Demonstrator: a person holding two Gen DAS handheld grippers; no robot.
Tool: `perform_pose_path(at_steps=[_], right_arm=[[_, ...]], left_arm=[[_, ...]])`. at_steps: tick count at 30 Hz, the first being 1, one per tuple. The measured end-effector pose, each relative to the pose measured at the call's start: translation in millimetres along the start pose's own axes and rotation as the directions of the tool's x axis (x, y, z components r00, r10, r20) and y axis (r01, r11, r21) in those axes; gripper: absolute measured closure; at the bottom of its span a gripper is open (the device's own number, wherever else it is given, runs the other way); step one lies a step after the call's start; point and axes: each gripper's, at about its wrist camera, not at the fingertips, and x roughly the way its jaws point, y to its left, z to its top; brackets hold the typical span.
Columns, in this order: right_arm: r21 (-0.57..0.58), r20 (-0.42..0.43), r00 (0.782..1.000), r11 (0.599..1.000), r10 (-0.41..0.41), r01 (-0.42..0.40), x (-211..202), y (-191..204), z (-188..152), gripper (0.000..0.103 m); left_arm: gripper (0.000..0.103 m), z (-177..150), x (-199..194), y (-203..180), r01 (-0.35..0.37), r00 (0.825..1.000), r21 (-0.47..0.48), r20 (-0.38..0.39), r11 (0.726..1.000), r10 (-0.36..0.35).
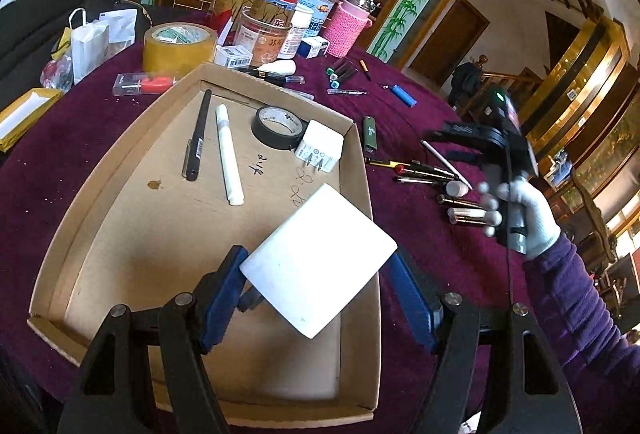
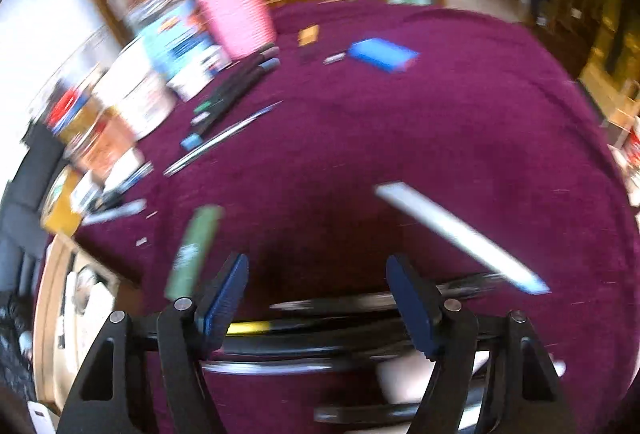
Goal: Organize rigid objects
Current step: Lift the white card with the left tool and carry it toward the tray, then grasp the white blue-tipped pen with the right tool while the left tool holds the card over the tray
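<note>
My left gripper [image 1: 318, 266] is shut on a flat white square block [image 1: 318, 266] and holds it above the near right part of a shallow cardboard tray [image 1: 100, 226]. In the tray lie a black pen [image 1: 198, 135], a white marker [image 1: 229, 155], a roll of black tape [image 1: 278, 127] and a white plug adapter [image 1: 319, 147]. My right gripper [image 2: 316, 294] is open and empty above the purple tablecloth, with a heap of pens [image 2: 352, 318] just under it; the view is blurred. It also shows in the left wrist view [image 1: 496, 149], held by a gloved hand.
Loose pens [image 1: 432, 173], a green lighter [image 1: 370, 133] and a blue lighter [image 1: 403, 95] lie on the cloth right of the tray. Jars [image 1: 266, 29], a pink cup holder [image 1: 346, 29], brown packing tape [image 1: 180, 47] and small boxes crowd the far side.
</note>
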Motion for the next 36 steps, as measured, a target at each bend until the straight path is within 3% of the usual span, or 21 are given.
perform_pose_path(at_steps=[4, 10, 12, 14, 17, 18, 26, 31, 36], right_arm=[[-0.001, -0.01, 0.996, 0.996, -0.085, 0.085, -4, -53, 11, 0.028], [-0.17, -0.041, 0.985, 0.972, -0.169, 0.16, 17, -61, 7, 0.028], [-0.22, -0.044, 0.985, 0.964, -0.164, 0.151, 28, -61, 7, 0.041], [-0.201, -0.028, 0.997, 0.977, -0.079, 0.071, 28, -66, 11, 0.055], [-0.167, -0.031, 0.998, 0.985, -0.059, 0.053, 25, -76, 14, 0.093], [-0.129, -0.039, 0.999, 0.991, -0.03, 0.024, 22, -84, 15, 0.095], [-0.005, 0.069, 0.996, 0.998, 0.06, -0.059, -24, -102, 0, 0.095], [-0.011, 0.132, 0.977, 0.986, 0.167, -0.167, -73, -75, -14, 0.095], [-0.062, 0.106, 0.945, 0.951, 0.309, -0.304, -97, -19, -39, 0.094]], left_arm=[[0.032, 1, 6, -1, 0.014, 1.0, 0.001, -0.008, 1.0, -0.014], [0.032, 0, 12, -3, -0.006, 1.0, -0.007, -0.027, 1.0, 0.006], [0.032, 1, 13, -5, -0.019, 0.999, -0.003, -0.03, 1.0, 0.019], [0.032, 1, 11, -7, -0.032, 0.999, 0.002, -0.027, 1.0, 0.032], [0.032, 2, 8, -8, -0.044, 0.999, 0.001, -0.022, 0.999, 0.044], [0.032, 2, 7, -8, -0.047, 0.999, -0.001, -0.02, 0.999, 0.047], [0.032, 5, -5, -2, -0.096, 0.995, -0.018, 0.005, 0.995, 0.097], [0.032, 13, -12, 10, -0.158, 0.987, -0.021, 0.009, 0.987, 0.158], [0.032, 30, -1, 22, -0.227, 0.974, 0.009, -0.009, 0.974, 0.227]])
